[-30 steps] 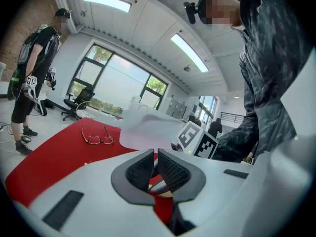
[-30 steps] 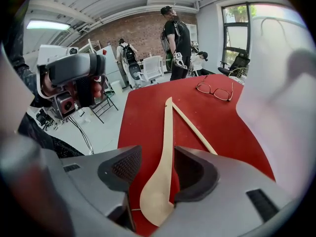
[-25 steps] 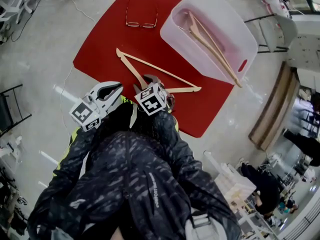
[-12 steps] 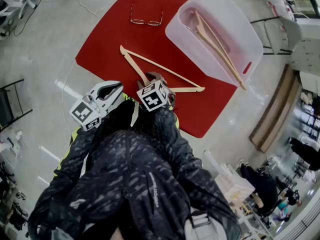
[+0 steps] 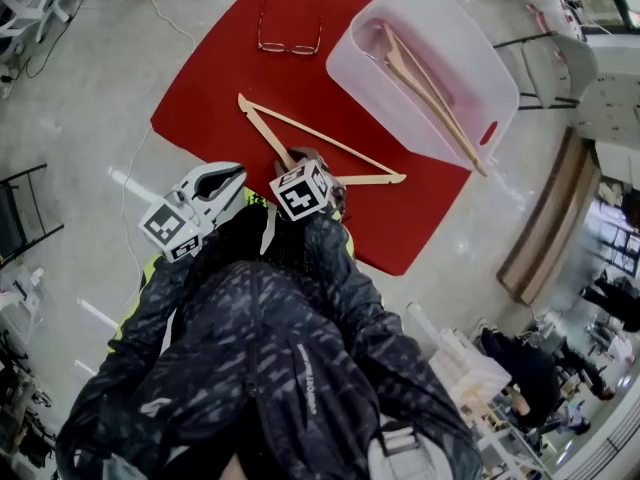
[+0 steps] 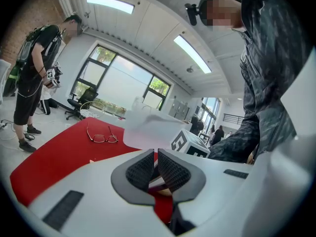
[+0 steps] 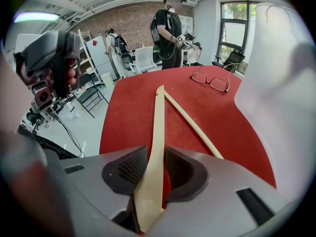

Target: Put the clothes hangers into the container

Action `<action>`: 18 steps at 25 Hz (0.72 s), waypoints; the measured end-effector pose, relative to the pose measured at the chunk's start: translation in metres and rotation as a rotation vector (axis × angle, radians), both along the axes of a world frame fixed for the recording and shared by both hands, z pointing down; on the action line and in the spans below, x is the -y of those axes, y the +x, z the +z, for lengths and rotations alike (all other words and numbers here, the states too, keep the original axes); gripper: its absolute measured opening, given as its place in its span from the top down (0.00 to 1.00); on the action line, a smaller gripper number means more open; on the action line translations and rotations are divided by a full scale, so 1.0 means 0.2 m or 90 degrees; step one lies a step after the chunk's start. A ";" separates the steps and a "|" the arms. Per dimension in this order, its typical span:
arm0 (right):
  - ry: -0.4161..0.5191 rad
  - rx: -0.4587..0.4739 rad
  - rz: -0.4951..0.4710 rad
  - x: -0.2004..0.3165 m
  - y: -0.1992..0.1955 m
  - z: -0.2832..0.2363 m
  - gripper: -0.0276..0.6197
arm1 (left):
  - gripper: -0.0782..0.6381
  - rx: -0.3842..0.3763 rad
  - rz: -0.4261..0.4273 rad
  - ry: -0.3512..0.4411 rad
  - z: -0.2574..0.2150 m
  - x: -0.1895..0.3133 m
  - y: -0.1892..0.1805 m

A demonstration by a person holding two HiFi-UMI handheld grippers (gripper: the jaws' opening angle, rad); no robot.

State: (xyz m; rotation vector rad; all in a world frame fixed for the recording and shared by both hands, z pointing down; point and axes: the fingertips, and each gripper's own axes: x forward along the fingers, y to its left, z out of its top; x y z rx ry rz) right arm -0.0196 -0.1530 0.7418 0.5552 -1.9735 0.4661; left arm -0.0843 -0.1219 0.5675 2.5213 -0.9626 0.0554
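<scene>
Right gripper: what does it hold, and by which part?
The wooden hanger, by its flat shoulder arm, between the right gripper's jaws, which have just been closing.

Pretty standard workshop space: shiny pale grey floor (image 5: 80,98), a brick wall (image 7: 138,19) at one end, big windows (image 6: 118,85) elsewhere with a black office chair (image 6: 79,105) parked in front. White ceiling, long strip lights (image 6: 109,4) switched on.

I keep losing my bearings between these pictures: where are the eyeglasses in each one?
Head view: eyeglasses near the top, left of centre.
Left gripper view: eyeglasses left of centre.
Right gripper view: eyeglasses upper right of centre.
Shared landmark: the red mat under them.
</scene>
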 end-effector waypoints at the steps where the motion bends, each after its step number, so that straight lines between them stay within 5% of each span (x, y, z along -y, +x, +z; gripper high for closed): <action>1: 0.001 0.000 0.002 0.00 0.00 0.00 0.79 | 0.87 0.000 0.000 0.001 0.00 0.00 0.00; 18: 0.016 -0.005 0.055 -0.01 0.09 -0.05 0.82 | 0.87 0.002 0.007 0.018 -0.05 -0.05 0.02</action>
